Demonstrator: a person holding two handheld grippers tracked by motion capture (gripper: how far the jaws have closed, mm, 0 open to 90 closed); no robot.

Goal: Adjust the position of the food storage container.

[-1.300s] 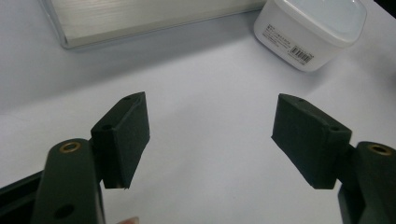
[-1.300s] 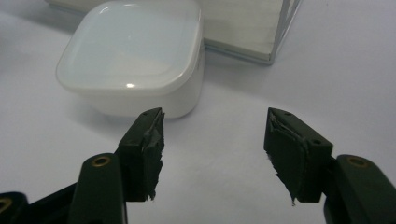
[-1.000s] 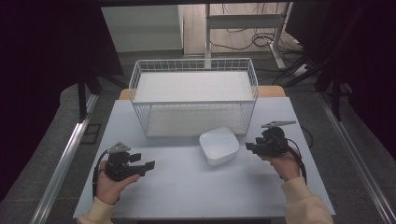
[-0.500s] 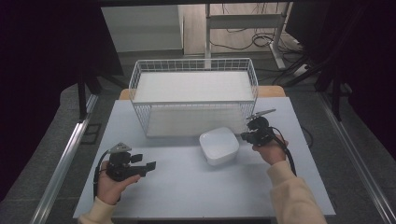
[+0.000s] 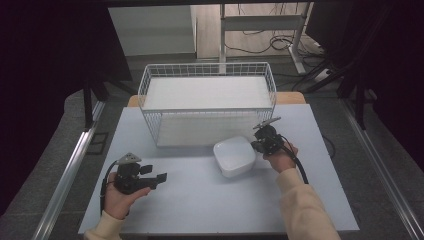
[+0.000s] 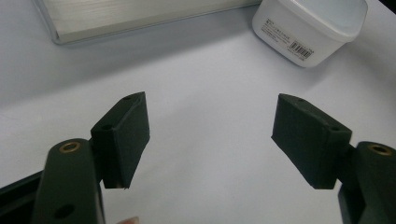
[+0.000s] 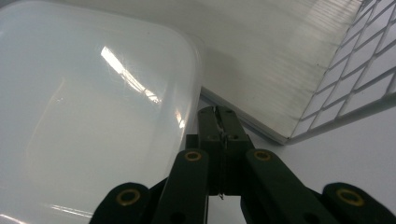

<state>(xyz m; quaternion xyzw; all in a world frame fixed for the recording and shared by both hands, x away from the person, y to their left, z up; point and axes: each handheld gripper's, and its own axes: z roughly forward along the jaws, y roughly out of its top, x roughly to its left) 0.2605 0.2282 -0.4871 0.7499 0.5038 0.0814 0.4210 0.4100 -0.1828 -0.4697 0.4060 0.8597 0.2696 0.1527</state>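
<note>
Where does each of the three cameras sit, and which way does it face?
High view: above the table's near edge, facing forward and down; both forearms, left gripper and right gripper show.
Left gripper view: on that gripper, looking along its open jaws across the table.
Right gripper view: on that gripper, jaws shut, tips beside the white container.
Shared: the container and the wire basket.

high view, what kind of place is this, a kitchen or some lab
Most likely a lab or test room, not a kitchen: a plain white table holding a wire basket and a plastic container, with loose cables on the floor behind it.
</note>
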